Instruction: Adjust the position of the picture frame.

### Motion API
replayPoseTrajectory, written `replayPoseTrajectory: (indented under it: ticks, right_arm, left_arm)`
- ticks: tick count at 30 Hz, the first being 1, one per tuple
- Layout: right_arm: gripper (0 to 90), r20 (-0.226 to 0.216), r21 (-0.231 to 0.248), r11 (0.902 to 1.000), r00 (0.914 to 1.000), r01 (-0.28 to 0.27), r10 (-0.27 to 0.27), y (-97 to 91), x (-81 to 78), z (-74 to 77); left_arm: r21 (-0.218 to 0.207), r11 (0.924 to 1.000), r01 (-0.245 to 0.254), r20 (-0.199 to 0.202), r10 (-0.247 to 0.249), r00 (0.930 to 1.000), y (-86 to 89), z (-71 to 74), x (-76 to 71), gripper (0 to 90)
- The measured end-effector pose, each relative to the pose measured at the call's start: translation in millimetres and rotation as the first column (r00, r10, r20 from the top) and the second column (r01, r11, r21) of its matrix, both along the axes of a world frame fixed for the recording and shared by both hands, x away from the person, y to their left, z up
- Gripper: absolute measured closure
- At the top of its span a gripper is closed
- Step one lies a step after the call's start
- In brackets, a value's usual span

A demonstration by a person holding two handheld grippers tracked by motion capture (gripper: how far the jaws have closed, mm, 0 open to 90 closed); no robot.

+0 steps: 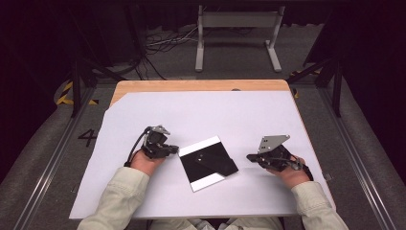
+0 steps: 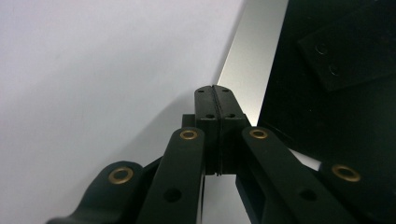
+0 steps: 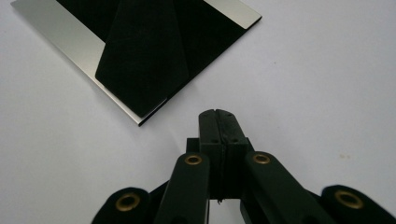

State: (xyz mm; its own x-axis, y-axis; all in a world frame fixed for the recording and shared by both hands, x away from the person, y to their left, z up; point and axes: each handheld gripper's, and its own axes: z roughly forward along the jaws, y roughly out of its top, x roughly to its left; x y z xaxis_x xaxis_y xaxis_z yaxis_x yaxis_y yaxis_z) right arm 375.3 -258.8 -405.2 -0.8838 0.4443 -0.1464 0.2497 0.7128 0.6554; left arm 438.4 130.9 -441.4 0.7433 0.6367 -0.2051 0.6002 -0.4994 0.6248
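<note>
A flat square panel (image 1: 208, 163), black with a pale strip along two opposite sides, lies on the white sheet (image 1: 201, 115) between my hands. A black strip lies slantwise on top of it (image 3: 140, 60). My left gripper (image 1: 174, 149) is shut, with its tip just at the panel's left edge. In the left gripper view the shut jaws (image 2: 215, 88) rest close to the silvery strip (image 2: 254, 70), with nothing between them. My right gripper (image 1: 250, 156) is also shut and stays a short way off the panel's right corner (image 3: 218, 113), touching nothing.
The white sheet covers most of a wooden table (image 1: 191, 85). A metal stand (image 1: 238, 28) and cables sit on the floor beyond the far edge. Dark frame bars (image 1: 76, 86) stand at both sides of the table.
</note>
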Motion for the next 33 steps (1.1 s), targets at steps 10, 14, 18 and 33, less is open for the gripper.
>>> replayPoseTrajectory:
  ticks: [10, 14, 18, 33]
  right_arm:
    - [90.0, 0.003, 0.010, 0.9985, 0.9986, 0.054, -0.054, -17.4, -9.0, 4.4]
    - [90.0, 0.002, 0.015, 0.9973, 0.9974, 0.073, -0.073, -21.9, -10.8, 5.1]
    - [90.0, -0.003, 0.026, 0.9962, 0.9965, 0.083, -0.083, -23.8, -10.2, 5.2]
    - [90.0, -0.023, 0.062, 0.9919, 0.9937, 0.111, -0.109, -24.9, -11.8, 12.6]
  left_arm:
    - [0.024, 0.9993, 0.029, 0.045, -0.030, 0.9986, -32.6, 0.9, 16.6, 90.0]
    - [0.007, 0.9995, 0.030, 0.050, -0.030, 0.9983, -41.2, -0.4, 21.8, 90.0]
    - [-0.025, 0.9990, 0.038, 0.051, -0.037, 0.9980, -48.2, -2.7, 26.8, 90.0]
    - [-0.070, 0.9937, 0.087, 0.143, -0.076, 0.9868, -45.3, 10.0, 16.0, 89.9]
